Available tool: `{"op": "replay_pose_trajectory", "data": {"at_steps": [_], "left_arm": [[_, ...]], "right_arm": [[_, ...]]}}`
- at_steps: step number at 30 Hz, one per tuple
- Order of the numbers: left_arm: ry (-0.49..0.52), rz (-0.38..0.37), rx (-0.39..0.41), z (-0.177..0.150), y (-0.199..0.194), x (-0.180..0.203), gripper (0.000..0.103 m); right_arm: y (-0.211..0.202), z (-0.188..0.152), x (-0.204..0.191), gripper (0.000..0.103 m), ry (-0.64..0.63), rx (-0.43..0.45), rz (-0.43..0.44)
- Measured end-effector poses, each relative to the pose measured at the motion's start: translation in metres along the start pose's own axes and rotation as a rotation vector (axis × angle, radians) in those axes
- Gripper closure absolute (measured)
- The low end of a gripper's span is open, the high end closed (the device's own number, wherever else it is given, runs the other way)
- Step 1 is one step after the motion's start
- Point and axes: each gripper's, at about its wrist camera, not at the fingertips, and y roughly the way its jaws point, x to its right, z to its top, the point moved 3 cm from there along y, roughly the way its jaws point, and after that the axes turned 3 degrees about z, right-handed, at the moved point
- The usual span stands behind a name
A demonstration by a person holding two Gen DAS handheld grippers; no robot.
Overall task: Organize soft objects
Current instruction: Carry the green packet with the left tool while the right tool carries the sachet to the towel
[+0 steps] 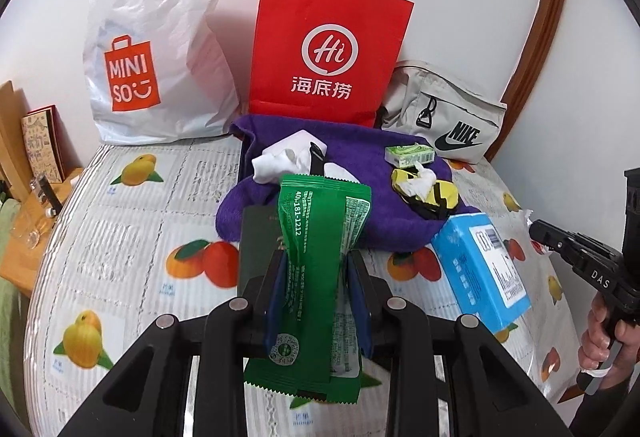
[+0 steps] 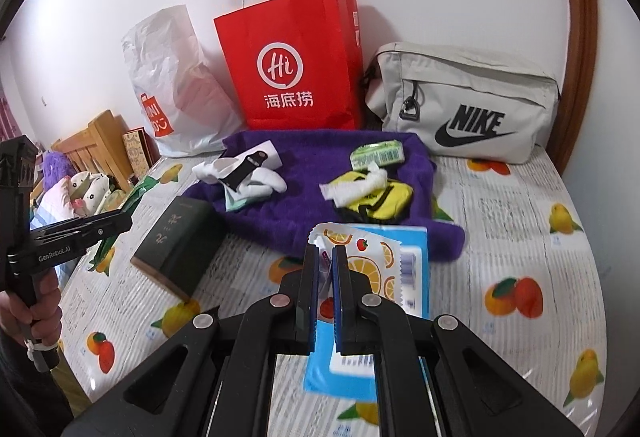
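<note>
Bags [image 1: 332,49] – Haidilao "Hi", MINISO [image 1: 134,73], NIKE [image 1: 460,135].

Green packet [image 1: 320,269] upright, clamped. Fruit-print sachet [image 2: 360,257] pinched, possibly empty. White socks [image 2: 248,177] and yellow socks [image 2: 376,197] lie on far purple towel [image 2: 312,165].

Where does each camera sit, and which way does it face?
Left wrist: on the left gripper, looking down its fingers, shut on a green packet, toward the red bag; right gripper and hand at right.
Right wrist: on the right gripper, shut on a fruit-print sachet, same direction; left gripper and hand at left.
Shared: red bag, purple towel, Nike bag.
</note>
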Motion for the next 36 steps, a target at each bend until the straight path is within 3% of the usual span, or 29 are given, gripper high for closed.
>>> {"op": "replay_pose_trajectory", "data": {"at_steps": [14,26,33,36], "left_arm": [[-0.049,-0.064,-0.042,0.035,0.048,0.011,0.074],[-0.016,-0.024,-0.082,0.061,0.086,0.018,0.074],[-0.009,-0.032,-0.128,0.069,0.120,0.030,0.074],[-0.010,-0.032,-0.145,0.073,0.135,0.034,0.073]], "right_arm": [[0.068,0.040,0.019,0.097,-0.010,-0.029,0.032],[0.128,0.071,0.039,0.096,-0.019,-0.093,0.016],[0.161,0.067,0.044,0.093,-0.020,-0.186,0.029],[0.162,0.066,0.046,0.090,-0.018,-0.176,0.037]]}}
